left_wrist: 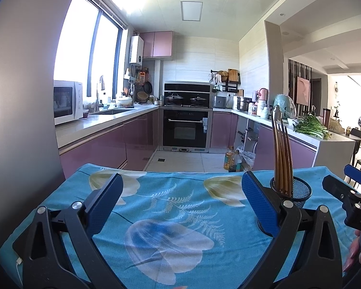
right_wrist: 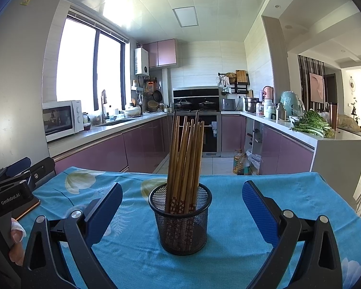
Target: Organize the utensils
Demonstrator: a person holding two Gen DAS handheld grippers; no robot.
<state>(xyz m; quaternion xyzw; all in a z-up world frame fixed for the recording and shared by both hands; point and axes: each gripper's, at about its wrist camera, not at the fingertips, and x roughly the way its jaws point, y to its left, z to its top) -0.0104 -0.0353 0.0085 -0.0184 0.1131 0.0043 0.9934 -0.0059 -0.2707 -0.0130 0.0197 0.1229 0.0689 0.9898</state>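
In the left wrist view the mesh cup point(left_wrist: 298, 192) is half hidden behind the left gripper's point(left_wrist: 180, 204) right finger, its base unseen. The right gripper point(left_wrist: 353, 197) is cut off by the picture's edge (jaws out of sight). Jars on the far counter point(right_wrist: 276, 120) are too small to tell.

Chopsticks point(right_wrist: 184, 159) stand upright in a mesh cup point(right_wrist: 180, 221) on the blue-clothed worktop point(right_wrist: 228, 252), between the right hand-held gripper's point(right_wrist: 180, 212) spread fingers.
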